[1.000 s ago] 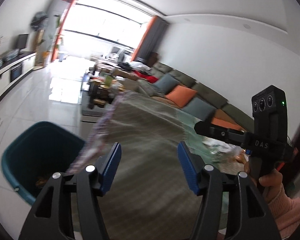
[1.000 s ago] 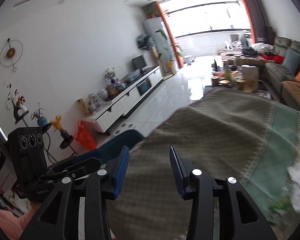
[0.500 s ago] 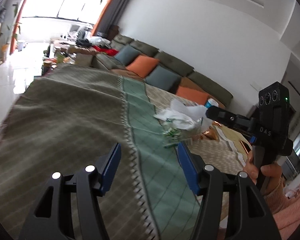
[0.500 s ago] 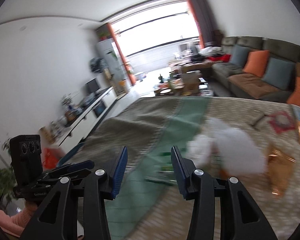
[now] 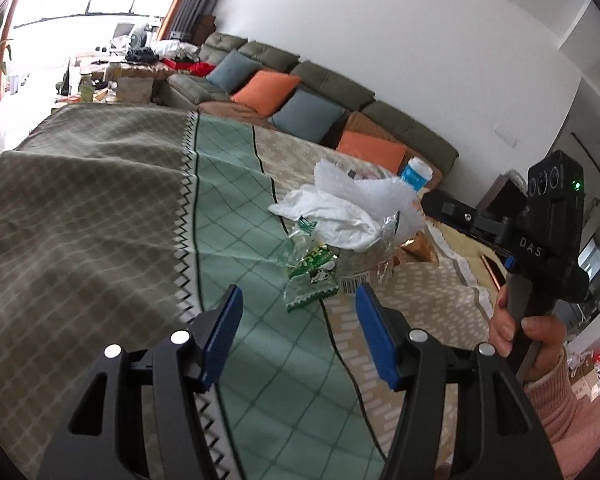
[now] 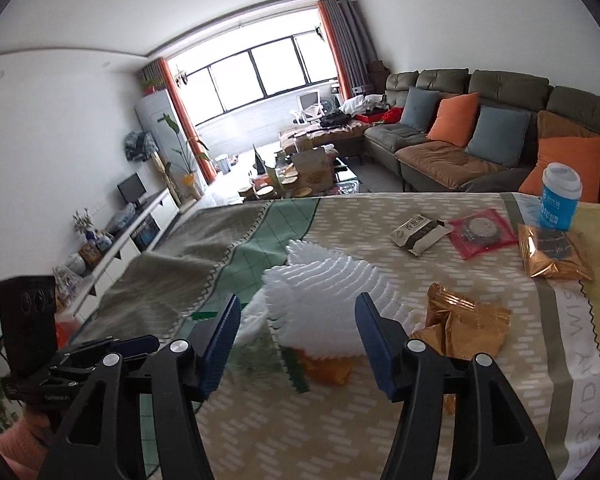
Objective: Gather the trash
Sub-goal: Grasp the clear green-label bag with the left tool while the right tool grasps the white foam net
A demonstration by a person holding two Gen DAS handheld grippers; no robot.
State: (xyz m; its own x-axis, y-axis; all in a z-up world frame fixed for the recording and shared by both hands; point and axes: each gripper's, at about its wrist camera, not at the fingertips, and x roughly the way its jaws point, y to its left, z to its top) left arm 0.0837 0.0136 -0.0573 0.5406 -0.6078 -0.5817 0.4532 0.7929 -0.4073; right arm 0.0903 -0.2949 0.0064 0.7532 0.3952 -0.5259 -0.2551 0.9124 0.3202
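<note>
A pile of trash lies on the cloth-covered table: white foam netting, crumpled white tissue and a green snack wrapper. My left gripper is open and empty, just short of the green wrapper. My right gripper is open and empty, its jaws either side of the foam netting without touching it. A gold wrapper lies right of the netting. Further back lie a black-and-white packet, a red packet and another gold packet.
A blue and white cup stands at the table's far right edge. A sofa with orange and blue cushions runs behind the table. A cluttered coffee table sits beyond the far edge. A TV cabinet lines the left wall.
Both grippers have swung from the teal bin and floor side over to the table, closing in on the trash pile. Both stay open and empty.
</note>
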